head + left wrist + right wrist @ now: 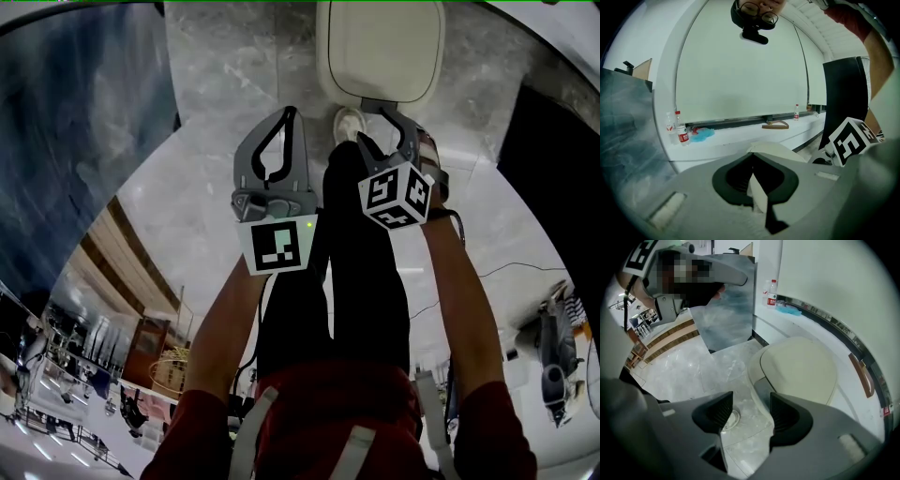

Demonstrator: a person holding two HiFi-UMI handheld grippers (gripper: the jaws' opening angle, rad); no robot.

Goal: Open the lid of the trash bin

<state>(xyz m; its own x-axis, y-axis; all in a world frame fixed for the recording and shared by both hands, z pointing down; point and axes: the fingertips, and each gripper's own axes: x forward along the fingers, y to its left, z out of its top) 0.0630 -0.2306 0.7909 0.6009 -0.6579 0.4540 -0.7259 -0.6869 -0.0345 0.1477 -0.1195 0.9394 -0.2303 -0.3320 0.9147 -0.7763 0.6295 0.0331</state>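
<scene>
The trash bin's cream lid [380, 47] lies closed at the top of the head view, on the marble floor by the wall. My right gripper [384, 127] hangs just before the bin's near edge and points steeply down. In the right gripper view its jaws [750, 411] stand open with only floor and the bin's front rim between them, and the lid [799, 369] lies just beyond the right pad. My left gripper [289, 114] is held to the left of the bin, tips together. In the left gripper view its jaws [751, 155] are shut on nothing, with the lid [780, 150] showing just past them.
A person's shoe [349, 122] and black trouser legs stand right before the bin. A dark glass panel [75, 141] rises at the left, another dark panel [553, 159] at the right. A white ledge behind the bin carries water bottles [682, 133] and a blue cloth [701, 134]. A round floor drain [731, 418] lies near the bin.
</scene>
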